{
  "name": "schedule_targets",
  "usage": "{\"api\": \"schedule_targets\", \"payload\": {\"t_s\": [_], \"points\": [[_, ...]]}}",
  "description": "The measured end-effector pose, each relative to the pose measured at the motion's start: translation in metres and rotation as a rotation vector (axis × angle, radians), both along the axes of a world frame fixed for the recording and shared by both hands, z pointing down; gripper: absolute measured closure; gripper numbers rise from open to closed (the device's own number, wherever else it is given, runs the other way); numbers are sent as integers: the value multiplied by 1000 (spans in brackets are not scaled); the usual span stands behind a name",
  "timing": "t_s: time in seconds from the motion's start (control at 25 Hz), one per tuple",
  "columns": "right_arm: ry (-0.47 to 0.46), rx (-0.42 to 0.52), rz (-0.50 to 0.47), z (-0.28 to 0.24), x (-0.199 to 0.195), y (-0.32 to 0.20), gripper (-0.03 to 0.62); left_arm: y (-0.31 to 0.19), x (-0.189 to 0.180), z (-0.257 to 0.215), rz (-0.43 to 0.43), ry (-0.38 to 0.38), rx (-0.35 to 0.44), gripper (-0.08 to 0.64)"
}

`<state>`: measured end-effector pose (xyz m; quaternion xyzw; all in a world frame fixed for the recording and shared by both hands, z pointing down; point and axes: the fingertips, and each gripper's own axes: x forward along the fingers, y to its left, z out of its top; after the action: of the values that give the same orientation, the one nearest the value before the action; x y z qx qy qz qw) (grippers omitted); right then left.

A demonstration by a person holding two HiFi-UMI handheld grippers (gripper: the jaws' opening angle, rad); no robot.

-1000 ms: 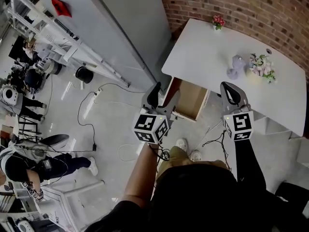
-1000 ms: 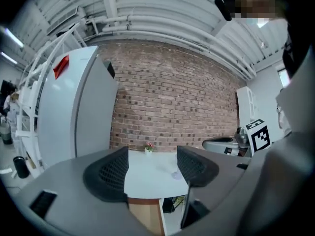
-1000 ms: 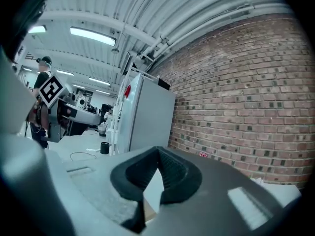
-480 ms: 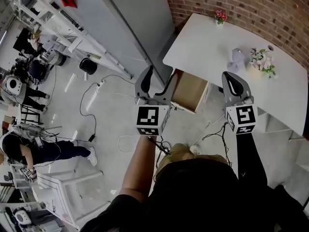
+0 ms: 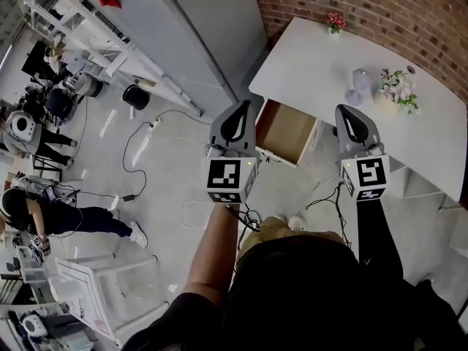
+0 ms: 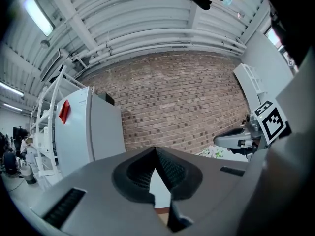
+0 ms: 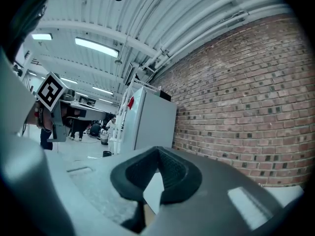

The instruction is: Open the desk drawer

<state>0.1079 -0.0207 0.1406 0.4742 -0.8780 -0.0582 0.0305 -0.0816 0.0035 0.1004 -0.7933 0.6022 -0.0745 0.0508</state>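
The desk drawer (image 5: pixel 287 131) stands pulled out from under the white desk (image 5: pixel 322 57), its wooden inside bare. My left gripper (image 5: pixel 234 121) hangs in the air just left of the drawer; its jaws have just been closing with nothing between them, and the tips meet in the left gripper view (image 6: pixel 155 149). Right of the drawer, by the desk's front edge, my right gripper (image 5: pixel 351 121) is shut and empty (image 7: pixel 157 149). Neither gripper touches the drawer.
On the desk stand a small pink flower pot (image 5: pixel 335 22), a lilac figure (image 5: pixel 358 86) and a bunch of flowers (image 5: pixel 397 93). A brick wall (image 5: pixel 380 6) is behind it, a tall white cabinet (image 5: pixel 197 20) at its left. Cables (image 5: pixel 153 134) lie on the floor; people (image 5: pixel 66 218) at far left.
The left gripper's jaws went from wide open to shut, empty. Both grippers lifted a little and now sit higher in the head view. The drawer has not moved.
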Motion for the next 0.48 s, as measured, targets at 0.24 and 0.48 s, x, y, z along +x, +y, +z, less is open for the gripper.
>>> {"api": "schedule_targets", "payload": {"t_s": [0.24, 0.48], "points": [[30, 27, -9, -2, -4, 10, 594, 4, -4, 0, -26, -5, 15, 551], [55, 45, 5, -8, -6, 16, 594, 9, -6, 1, -24, 5, 5, 551]]}}
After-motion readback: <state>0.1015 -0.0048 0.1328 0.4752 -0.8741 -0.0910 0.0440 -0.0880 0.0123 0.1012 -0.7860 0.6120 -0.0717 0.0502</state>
